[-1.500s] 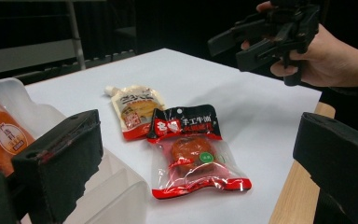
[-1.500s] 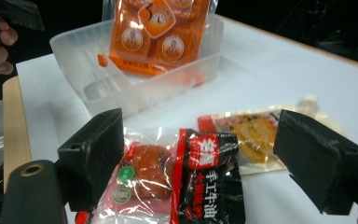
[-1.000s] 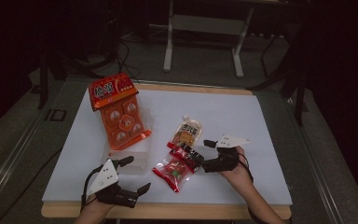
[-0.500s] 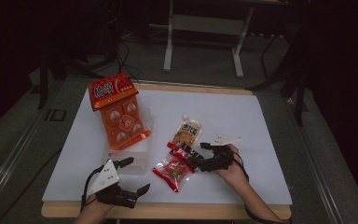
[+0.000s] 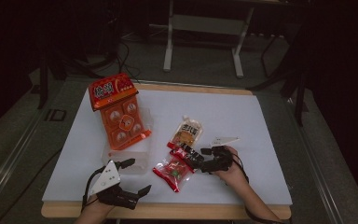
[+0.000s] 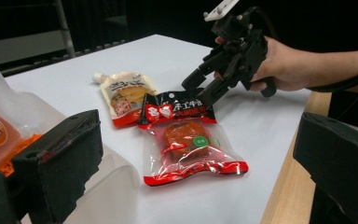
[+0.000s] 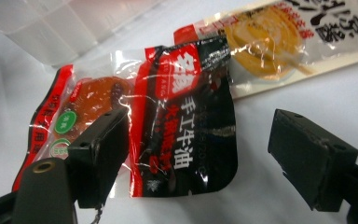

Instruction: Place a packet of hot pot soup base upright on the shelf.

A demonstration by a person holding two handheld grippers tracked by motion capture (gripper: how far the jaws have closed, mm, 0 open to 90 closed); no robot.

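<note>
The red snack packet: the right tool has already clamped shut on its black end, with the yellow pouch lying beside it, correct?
Not quite. The right tool stands open around the black end of the red snack packet, pads not pressing, as the right gripper view shows. The yellow pouch does lie beside it.

Sauce pouch (image 5: 186, 132) just behind snack packet (image 5: 172, 170), clear tub (image 5: 135, 161) to their left, card pack (image 5: 119, 112) leaning in it
</note>
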